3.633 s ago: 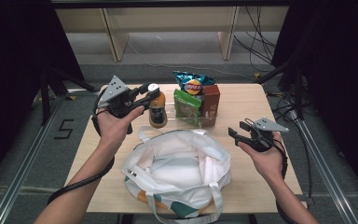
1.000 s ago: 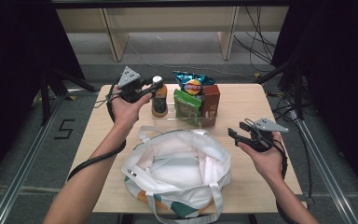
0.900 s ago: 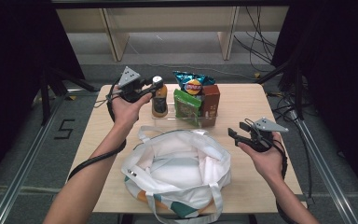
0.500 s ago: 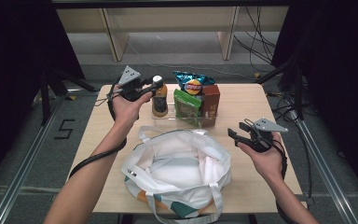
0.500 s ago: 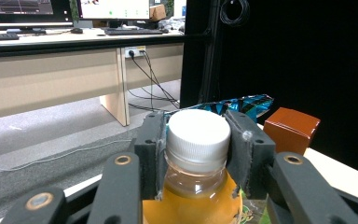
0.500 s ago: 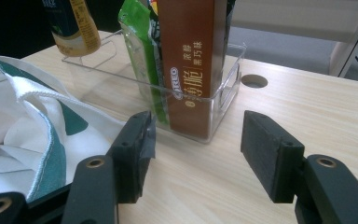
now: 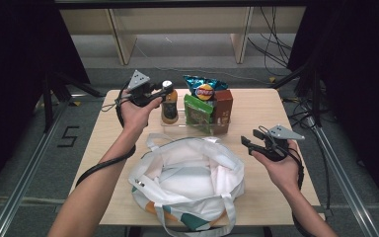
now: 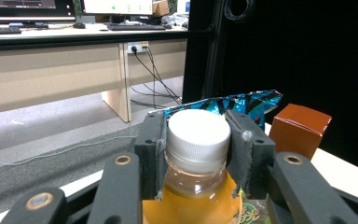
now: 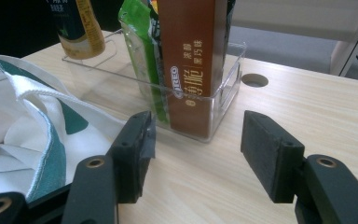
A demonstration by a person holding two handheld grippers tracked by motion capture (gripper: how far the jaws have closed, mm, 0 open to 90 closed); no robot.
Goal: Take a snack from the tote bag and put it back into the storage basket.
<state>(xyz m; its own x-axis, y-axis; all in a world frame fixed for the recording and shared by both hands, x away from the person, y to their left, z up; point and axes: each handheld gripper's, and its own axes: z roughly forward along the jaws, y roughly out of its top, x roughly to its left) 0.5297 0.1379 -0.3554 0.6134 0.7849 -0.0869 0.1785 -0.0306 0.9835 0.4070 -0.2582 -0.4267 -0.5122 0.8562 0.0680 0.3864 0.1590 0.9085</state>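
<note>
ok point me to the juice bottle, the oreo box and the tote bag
juice bottle (image 8: 198, 135), left gripper view, on its white cap
oreo box (image 9: 191, 51), right gripper view, on its brown front face
tote bag (image 7: 187, 177), high view, on the white cloth of its open middle

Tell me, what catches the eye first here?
The left claw clamped on the white cap of an orange bottle at the table's far side. Nearer lies a big white bag, gaping open, with the right claw open and empty beside it.

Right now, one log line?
left gripper: shut on bottle cap | right gripper: open, idle | tote bag: open
</note>
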